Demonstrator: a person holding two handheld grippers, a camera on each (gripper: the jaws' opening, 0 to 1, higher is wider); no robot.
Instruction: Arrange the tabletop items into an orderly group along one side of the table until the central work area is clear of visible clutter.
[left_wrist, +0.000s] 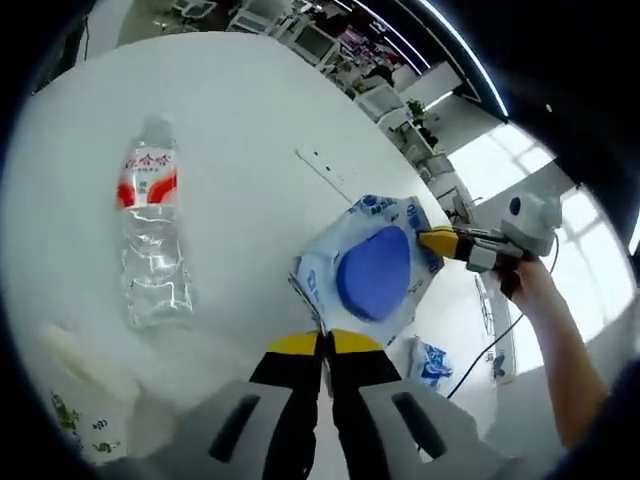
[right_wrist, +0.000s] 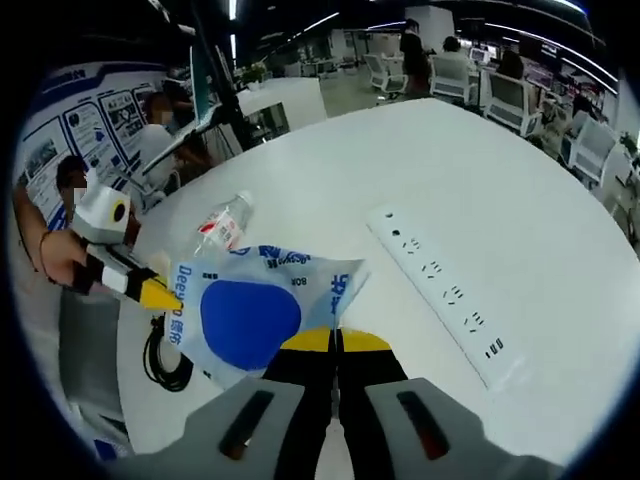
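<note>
Two grippers clamp the same item: the left gripper (left_wrist: 327, 342) has its yellow-tipped jaws pinched together on one edge of the tissue pack (left_wrist: 372, 270), and the right gripper (right_wrist: 336, 340) is likewise closed on the opposite edge (right_wrist: 262, 310). Pack hangs between them, lifted off the white table (left_wrist: 250, 120), over its near-right part in the left gripper view.

Risks, as judged from this hold:
- Both grips are on thin film margin only. If the hands pull apart, the wrapper could tear or slip out of one jaw pair; the pack would then swing from the other.
- Uneven release could drop it back into the central area.

Materials and shapes:
- Tissue pack: soft, glossy plastic film, white with blue print and a large blue oval patch; squashy, pillow-like, creased at the edges.
- Water bottle (left_wrist: 152, 230): clear thin plastic, ribbed, red-and-white label, lying on its side well apart from the pack; likely to roll if nudged.
- Power strip (right_wrist: 450, 295): long, flat, rigid white bar with a row of sockets, lying beside the pack in the right gripper view.
- Table: smooth, matte white.
</note>
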